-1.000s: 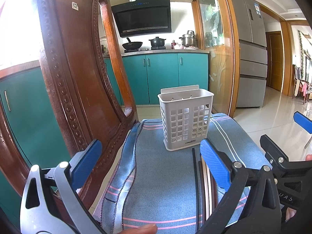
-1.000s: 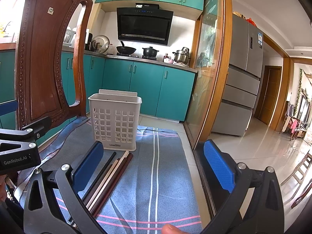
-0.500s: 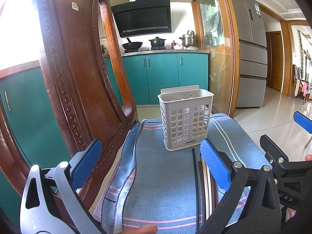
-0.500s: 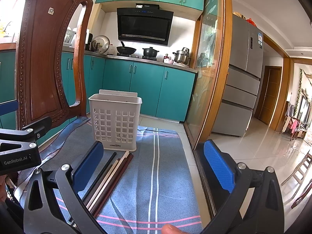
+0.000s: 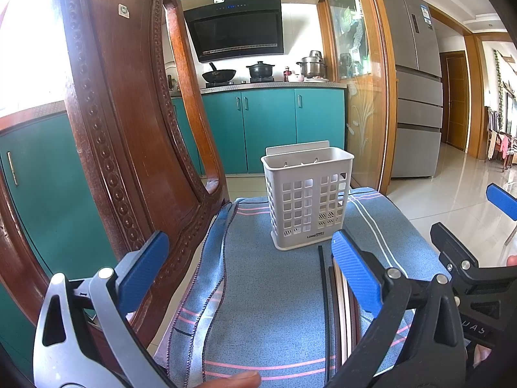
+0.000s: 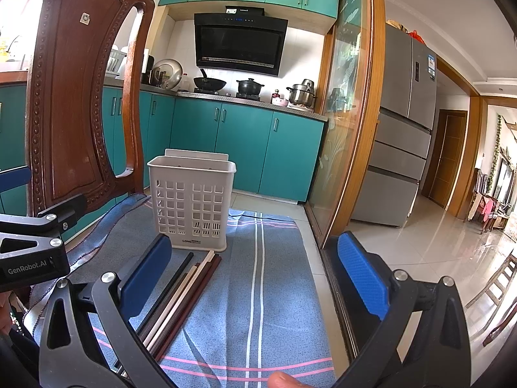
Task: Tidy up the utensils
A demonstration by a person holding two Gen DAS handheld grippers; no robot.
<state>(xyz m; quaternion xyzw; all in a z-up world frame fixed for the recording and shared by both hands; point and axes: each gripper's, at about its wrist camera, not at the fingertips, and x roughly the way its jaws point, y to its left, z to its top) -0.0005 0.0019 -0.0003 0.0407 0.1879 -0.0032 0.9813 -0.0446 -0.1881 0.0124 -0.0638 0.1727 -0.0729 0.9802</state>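
A bundle of chopsticks [image 6: 181, 300] lies flat on a blue striped cloth [image 6: 258, 291], tips pointing at the foot of a white slotted utensil holder [image 6: 192, 200] that stands upright just beyond them, apparently empty and, by the look of it, set there to receive them. In the right wrist view the chopsticks run beneath and just inside the left-hand finger of the right gripper [image 6: 255, 278], whose blue pads are spread wide with nothing between them. The left gripper [image 5: 248, 271] is likewise wide open and holds nothing; the sticks [image 5: 336, 307] pass beside and under its right-hand finger, with the holder [image 5: 307, 197] ahead of the gap. Both tools hover low over the cloth, side by side, probably poised for a first pick.

The cloth covers a seat, judging by the carved wooden chair back [image 5: 122, 135] that rises beyond the left fingers. Farther on, teal kitchen cabinets [image 6: 245, 148] carry a stove with pots [image 6: 248, 85] under a black range hood [image 6: 239, 43]. A steel refrigerator [image 6: 404, 129] and a glossy tiled floor [image 6: 436, 242] lie beyond the right-hand fingers.
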